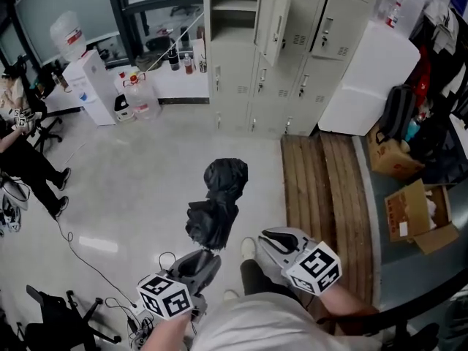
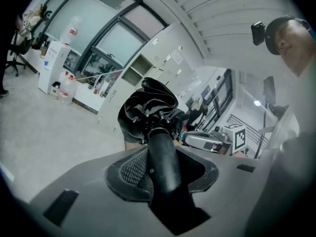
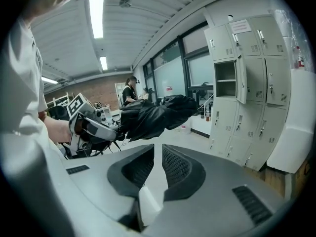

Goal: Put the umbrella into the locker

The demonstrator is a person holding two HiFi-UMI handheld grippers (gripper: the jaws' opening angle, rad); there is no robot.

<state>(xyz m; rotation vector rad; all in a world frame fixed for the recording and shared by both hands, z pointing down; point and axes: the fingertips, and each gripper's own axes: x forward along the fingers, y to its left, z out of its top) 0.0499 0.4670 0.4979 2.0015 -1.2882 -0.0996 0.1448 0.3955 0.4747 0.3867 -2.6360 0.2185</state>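
A folded black umbrella (image 1: 219,203) sticks out ahead of me above the grey floor, its canopy bunched loosely. My left gripper (image 1: 207,260) is shut on its black handle (image 2: 163,162), which lies between the two pads in the left gripper view, with the canopy (image 2: 150,105) beyond. My right gripper (image 1: 267,238) hangs just to the right of the umbrella, apart from it, its jaws drawn to a thin slit with nothing between them (image 3: 158,164). The grey lockers (image 1: 278,57) stand ahead; one upper compartment (image 1: 232,6) is open, also seen as the open compartment (image 3: 225,78) in the right gripper view.
A wooden pallet (image 1: 329,189) lies on the floor right of the umbrella, with cardboard boxes (image 1: 413,210) and bags beyond it. A white cabinet (image 1: 369,79) stands right of the lockers. Water jugs (image 1: 142,97) sit at the back left. A seated person (image 1: 22,152) and cables (image 1: 88,262) are at the left.
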